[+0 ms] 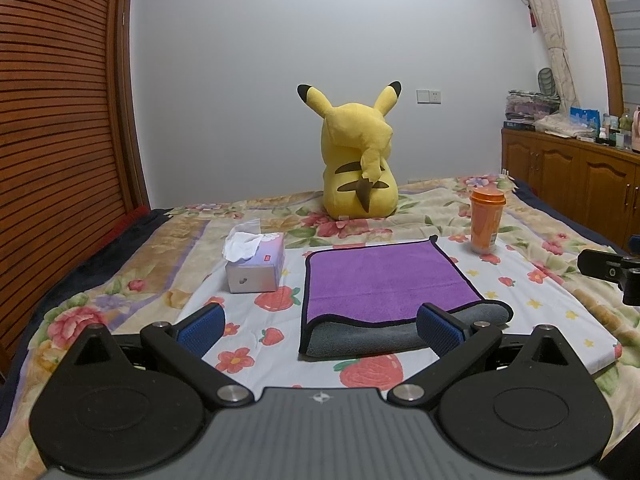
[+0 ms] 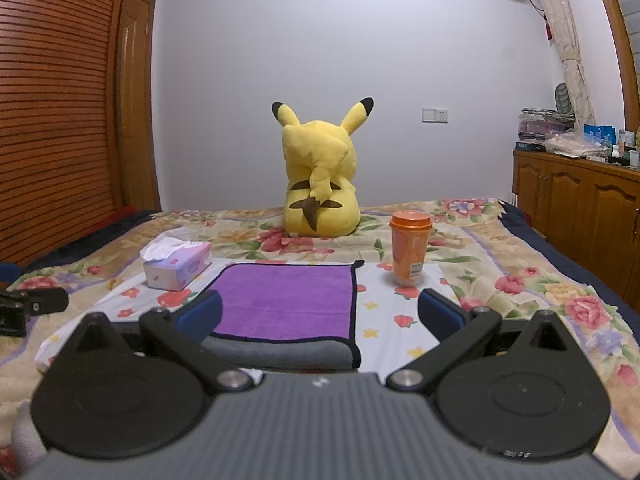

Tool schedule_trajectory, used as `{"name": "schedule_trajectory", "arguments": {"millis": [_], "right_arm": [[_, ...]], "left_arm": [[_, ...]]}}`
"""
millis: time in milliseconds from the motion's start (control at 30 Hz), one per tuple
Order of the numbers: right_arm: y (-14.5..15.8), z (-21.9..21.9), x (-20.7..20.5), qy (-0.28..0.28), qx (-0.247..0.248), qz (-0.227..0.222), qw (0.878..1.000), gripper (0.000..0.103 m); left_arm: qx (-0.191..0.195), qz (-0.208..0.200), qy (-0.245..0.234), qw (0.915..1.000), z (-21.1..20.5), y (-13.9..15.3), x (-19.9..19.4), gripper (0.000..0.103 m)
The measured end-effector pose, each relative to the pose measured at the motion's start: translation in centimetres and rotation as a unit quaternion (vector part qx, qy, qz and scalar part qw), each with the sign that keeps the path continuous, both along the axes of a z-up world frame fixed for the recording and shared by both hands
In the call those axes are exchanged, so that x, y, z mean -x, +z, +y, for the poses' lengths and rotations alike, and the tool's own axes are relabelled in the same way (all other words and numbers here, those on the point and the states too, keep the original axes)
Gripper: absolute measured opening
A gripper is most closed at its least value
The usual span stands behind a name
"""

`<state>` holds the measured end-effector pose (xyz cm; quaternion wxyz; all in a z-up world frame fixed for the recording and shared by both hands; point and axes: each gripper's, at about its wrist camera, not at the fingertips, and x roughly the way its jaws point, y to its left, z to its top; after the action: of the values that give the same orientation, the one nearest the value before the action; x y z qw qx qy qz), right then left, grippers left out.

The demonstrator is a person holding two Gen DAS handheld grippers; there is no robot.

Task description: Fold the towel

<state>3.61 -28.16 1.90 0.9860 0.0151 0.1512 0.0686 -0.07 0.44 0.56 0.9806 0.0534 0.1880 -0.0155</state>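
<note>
— Left gripper (image 1: 320, 330), right gripper (image 2: 320, 316)?
— Both spread wide, holding nothing, close before the towel (image 1: 380, 280).
— Towel?
— Folded purple over grey, flat on the bedspread (image 1: 532, 292), between tissue box (image 1: 256, 268) and orange cup (image 1: 486, 220).

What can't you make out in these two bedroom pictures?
- Yellow plush toy: its face; in both wrist views it is turned toward the wall.
- Purple-and-grey folded towel: its near right corner is covered by a blue pad of the left tool.
- Small bottles on the wooden cabinet: too small to identify.
</note>
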Motion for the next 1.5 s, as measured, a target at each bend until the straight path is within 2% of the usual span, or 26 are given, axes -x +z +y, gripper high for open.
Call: {"name": "schedule_trajectory", "arguments": {"millis": [1500], "right_arm": [[-0.04, -0.43, -0.1, 0.0, -0.003, 0.004, 1.0, 0.103]], "left_arm": [[-0.003, 0.007, 0.002, 1.0, -0.38, -0.5, -0.2, 0.103]]}}
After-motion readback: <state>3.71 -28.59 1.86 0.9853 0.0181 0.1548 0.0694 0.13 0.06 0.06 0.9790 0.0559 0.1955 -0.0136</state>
